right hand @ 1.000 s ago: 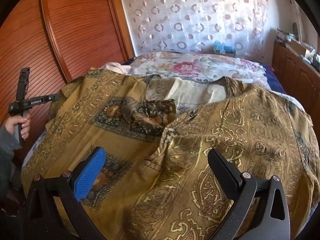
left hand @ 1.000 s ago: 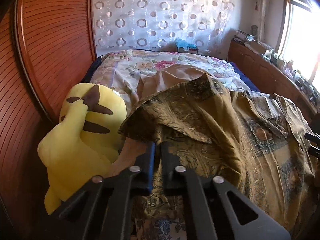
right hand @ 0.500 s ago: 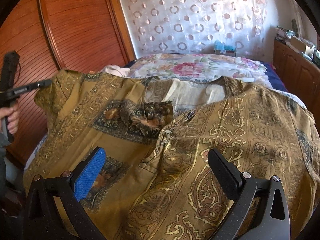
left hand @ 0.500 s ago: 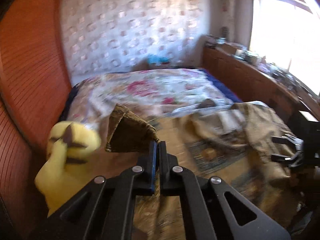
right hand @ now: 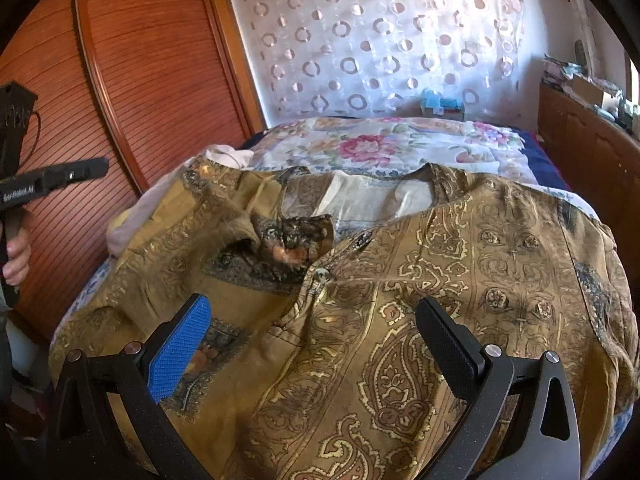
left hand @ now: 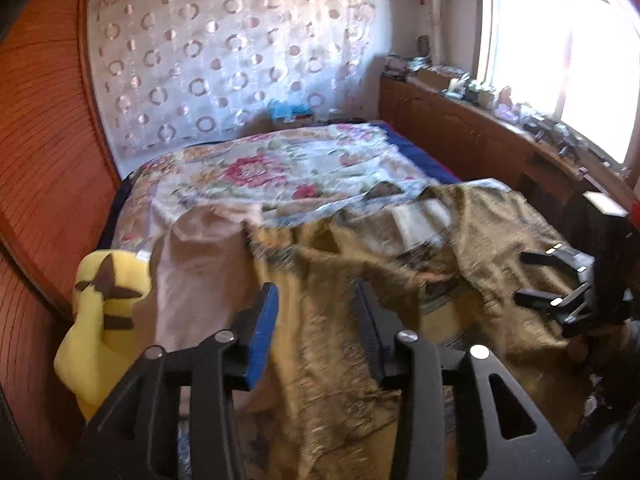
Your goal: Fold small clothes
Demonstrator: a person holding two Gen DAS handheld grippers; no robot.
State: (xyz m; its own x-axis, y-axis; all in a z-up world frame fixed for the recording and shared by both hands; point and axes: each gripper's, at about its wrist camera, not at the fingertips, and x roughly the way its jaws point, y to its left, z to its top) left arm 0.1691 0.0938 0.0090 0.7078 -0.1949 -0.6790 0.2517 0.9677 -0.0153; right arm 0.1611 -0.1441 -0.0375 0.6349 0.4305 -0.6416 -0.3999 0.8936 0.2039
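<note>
A golden-brown paisley shirt (right hand: 440, 264) lies spread on the bed, its left sleeve (right hand: 280, 236) crumpled inward over the chest. My left gripper (left hand: 316, 320) hovers above the shirt's (left hand: 328, 344) left side. Its jaws are opening and nothing is between the pads; the cloth lies loose below. From the right wrist view, the left gripper (right hand: 52, 178) is up at the far left, held by a hand (right hand: 16, 256). My right gripper (right hand: 314, 344) stands wide open over the shirt's lower front, holding nothing. It also shows at the right edge as the right gripper (left hand: 560, 288).
A yellow plush toy (left hand: 104, 320) sits at the bed's left edge beside a pale pink cloth (left hand: 200, 248). The floral bedsheet (left hand: 280, 164) stretches behind. A red-brown slatted wardrobe door (right hand: 152, 80) stands left; a cluttered wooden cabinet (left hand: 460, 120) runs under the window on the right.
The left gripper, shut on the shirt's left sleeve edge, lifted it and carried it inward, then opened and let it drop. The right gripper stayed still and open.
</note>
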